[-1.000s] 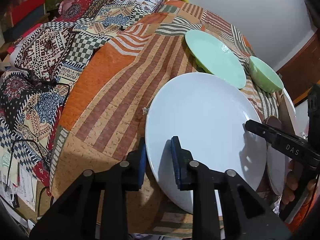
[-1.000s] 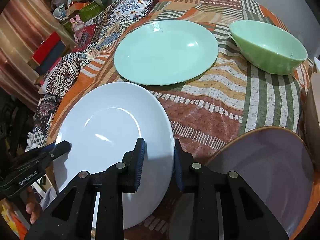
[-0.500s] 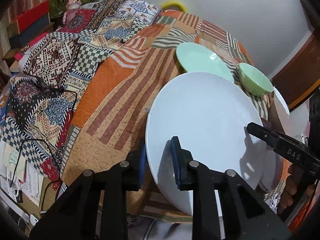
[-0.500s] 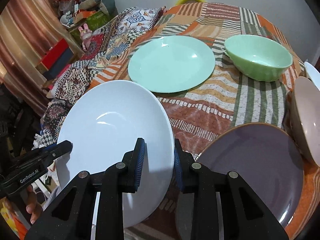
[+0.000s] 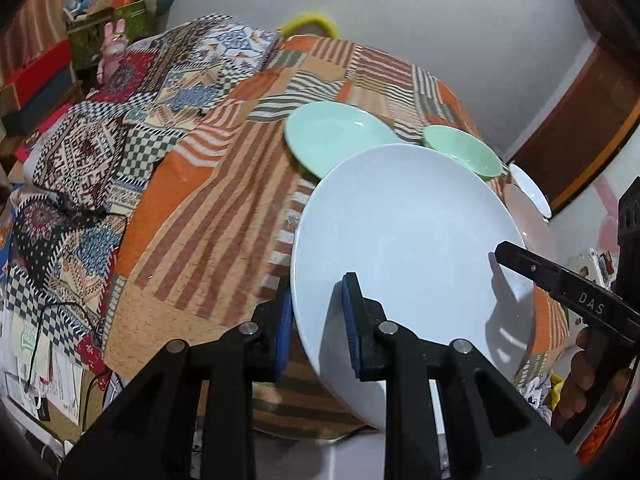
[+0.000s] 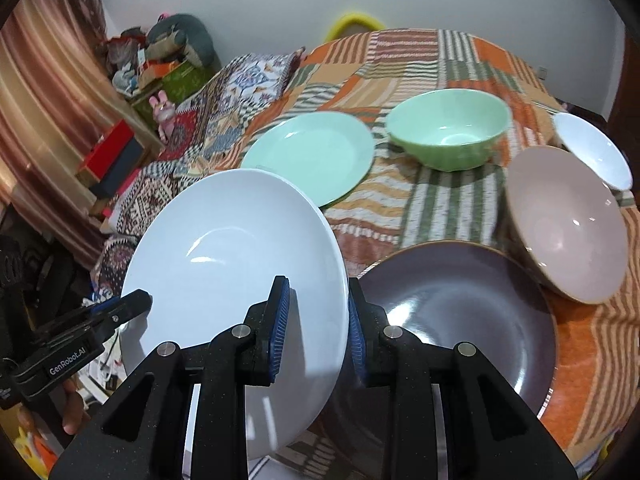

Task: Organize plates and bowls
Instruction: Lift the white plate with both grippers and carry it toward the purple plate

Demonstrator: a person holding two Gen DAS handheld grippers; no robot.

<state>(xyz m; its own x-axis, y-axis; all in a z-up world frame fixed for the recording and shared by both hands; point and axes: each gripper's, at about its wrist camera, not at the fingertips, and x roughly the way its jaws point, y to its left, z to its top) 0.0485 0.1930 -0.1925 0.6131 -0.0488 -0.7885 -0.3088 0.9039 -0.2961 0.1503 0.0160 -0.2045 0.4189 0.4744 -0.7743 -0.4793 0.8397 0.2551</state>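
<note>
A large white plate (image 5: 408,232) hangs tilted above the near edge of the table, held at two opposite rims. My left gripper (image 5: 318,312) is shut on its left rim. On the plate's right rim (image 6: 224,248) my right gripper (image 6: 316,320) is shut. Each gripper shows in the other's view: the right one (image 5: 560,288) and the left one (image 6: 116,312). On the patchwork cloth lie a green plate (image 6: 308,156), a green bowl (image 6: 448,132), a dark purple plate (image 6: 460,308), a pink bowl (image 6: 568,220) and a small white bowl (image 6: 592,152).
The round table (image 5: 224,216) carries an orange striped patchwork cloth. To its left a patterned quilt (image 5: 84,148) covers low furniture, with boxes and toys (image 6: 160,72) behind. A yellow chair back (image 6: 354,22) stands at the far edge, against a white wall.
Both grippers have risen and drawn back with the white plate, lifting it off the cloth. More of the table and the bowls at the right have come into view.
</note>
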